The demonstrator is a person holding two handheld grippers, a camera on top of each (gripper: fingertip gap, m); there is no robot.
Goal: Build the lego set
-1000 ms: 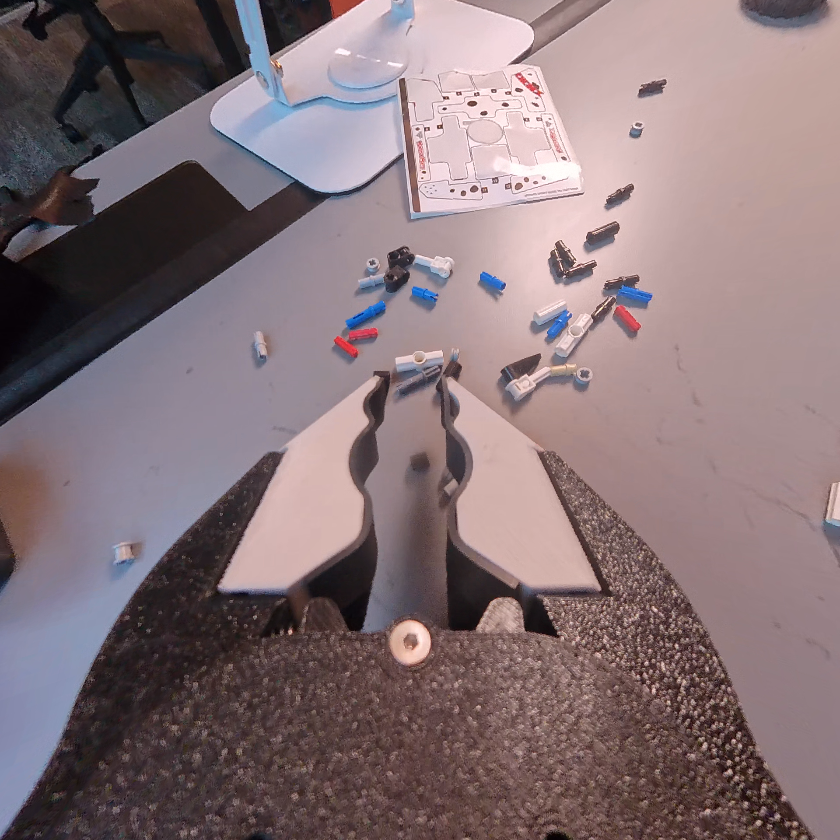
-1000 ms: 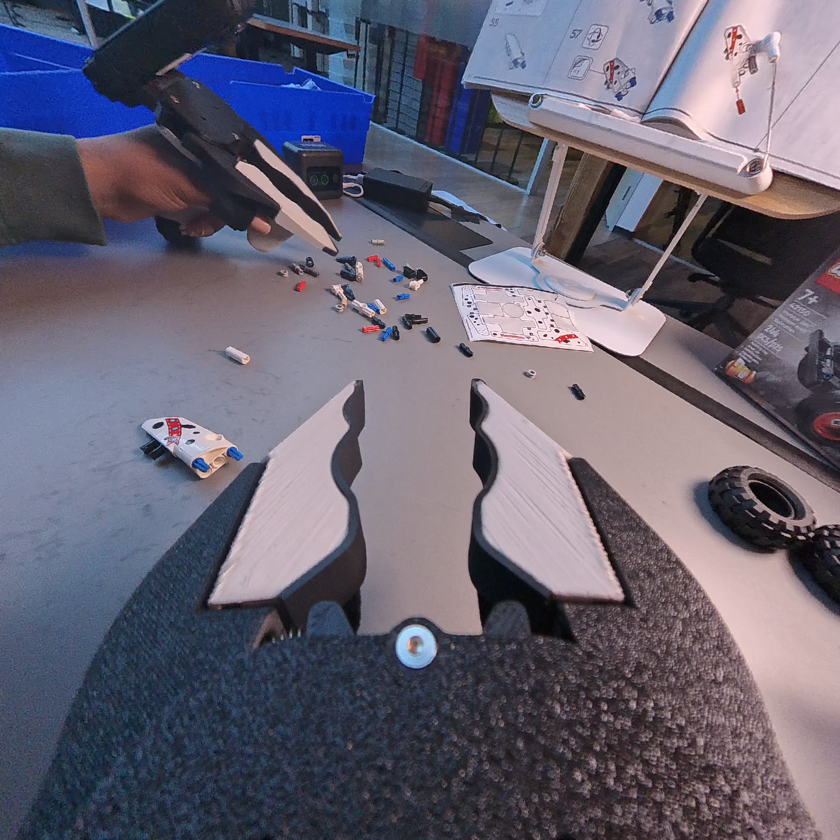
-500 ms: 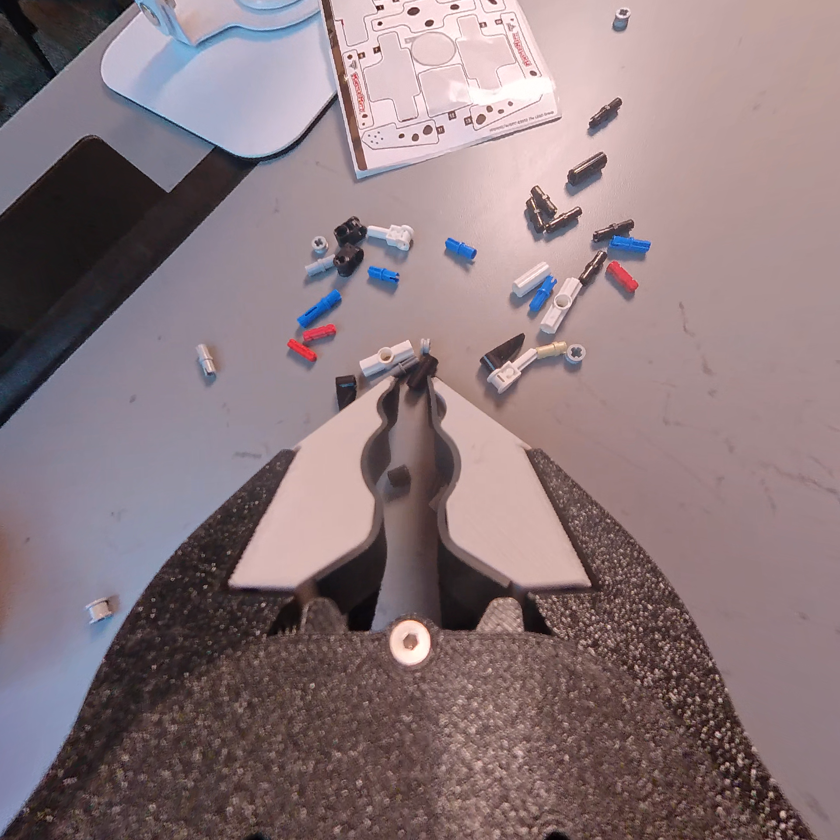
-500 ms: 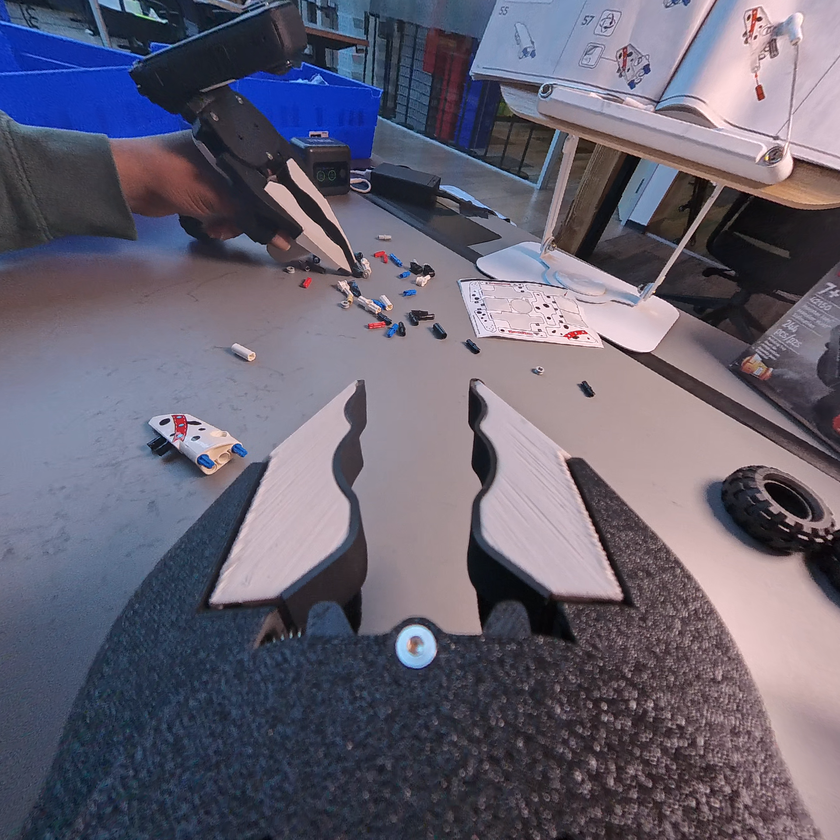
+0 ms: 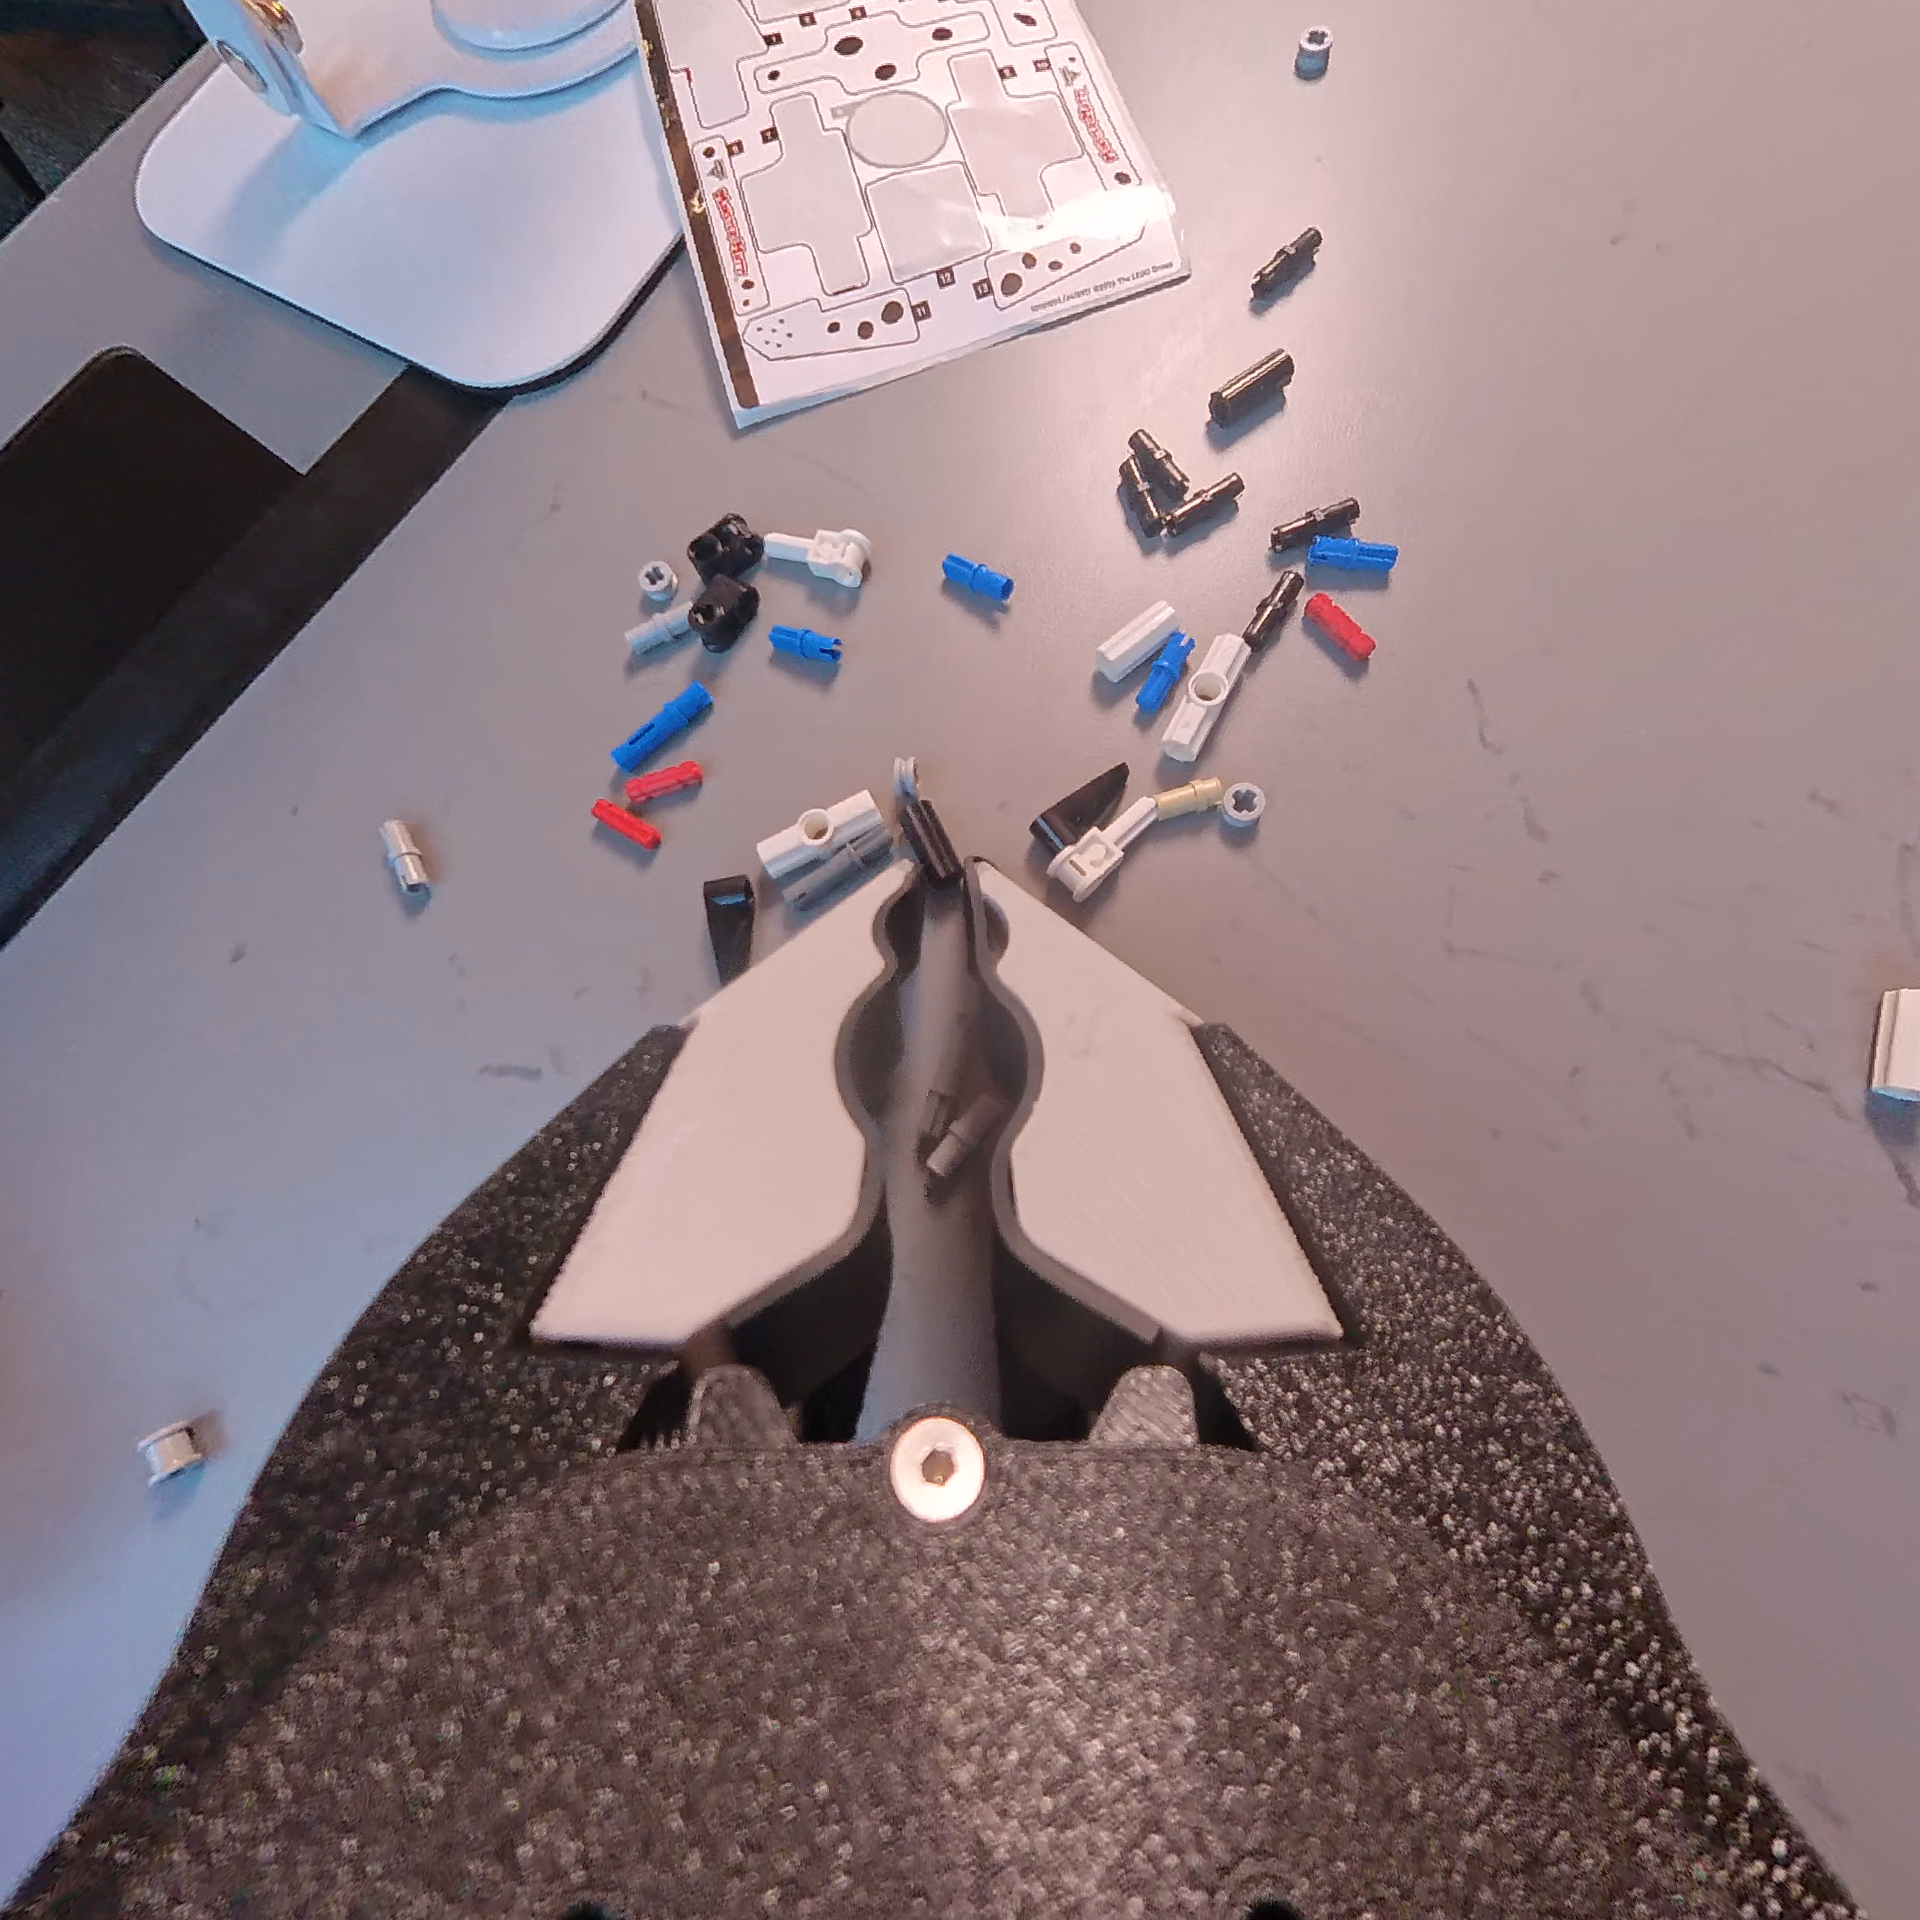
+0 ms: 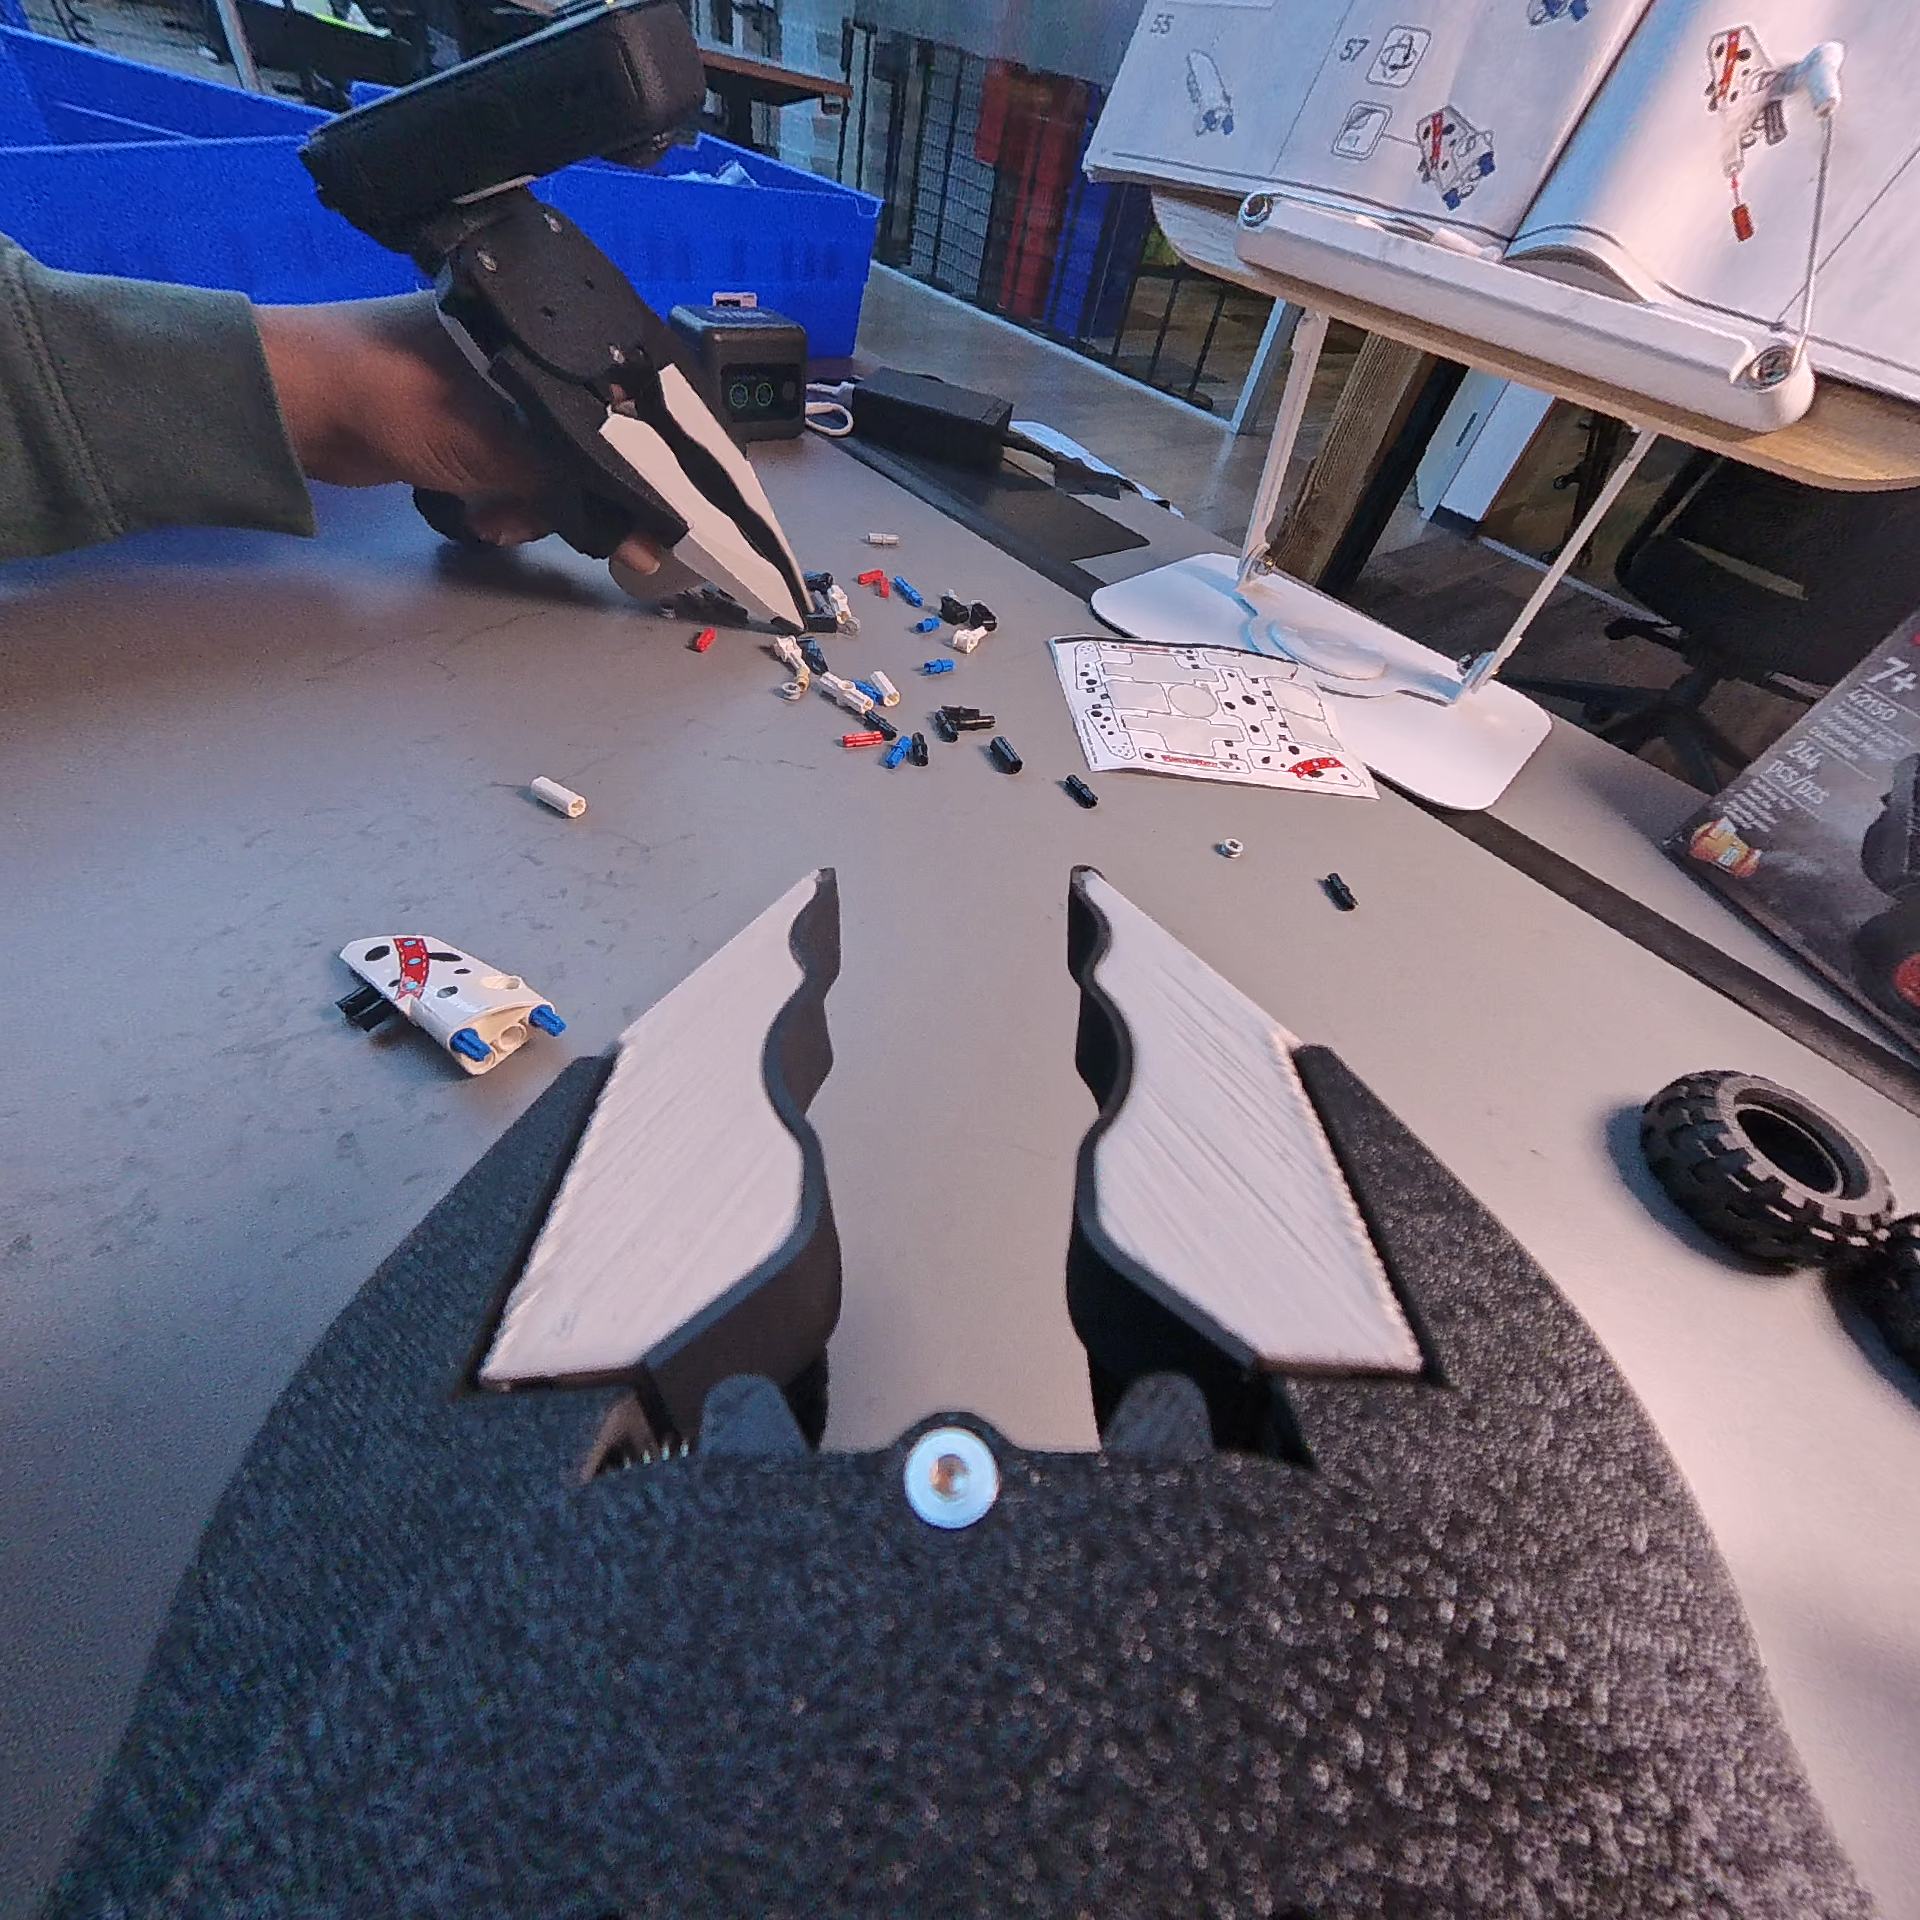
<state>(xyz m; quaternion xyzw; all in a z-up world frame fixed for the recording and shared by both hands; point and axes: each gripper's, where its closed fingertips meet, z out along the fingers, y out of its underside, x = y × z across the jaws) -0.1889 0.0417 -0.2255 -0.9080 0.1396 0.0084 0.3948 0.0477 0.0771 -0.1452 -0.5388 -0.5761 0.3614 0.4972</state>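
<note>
A grey surface (image 5: 1558, 935) is scattered with tiny plastic building pieces: blue, red, black and pale grey pins and connectors. The left tool (image 5: 940, 878) is tipped down among them, its two pale fingers drawn nearly together at the tips and pinching a small black pin (image 5: 928, 836) that pokes out beyond them; just beside it lies a light grey connector (image 5: 821, 831). Whether the pin is lifted clear of the surface cannot be told. The right tool (image 6: 951, 883) hovers well apart from the pile, its fingers spread wide and holding nothing. Near it lies a white curved panel (image 6: 447, 997) with a red and black sticker and blue pins in its end, and a black rubber tyre (image 6: 1766, 1174) sits to the right. A sticker sheet (image 5: 914, 187) lies beyond the pile, next to a white stand base (image 5: 416, 260). Judging by looks, the pin is very light, hard and smooth, so it could roll, twist or pop out of a tip pinch; gripping across its middle, square to its length, seems safest.
</note>
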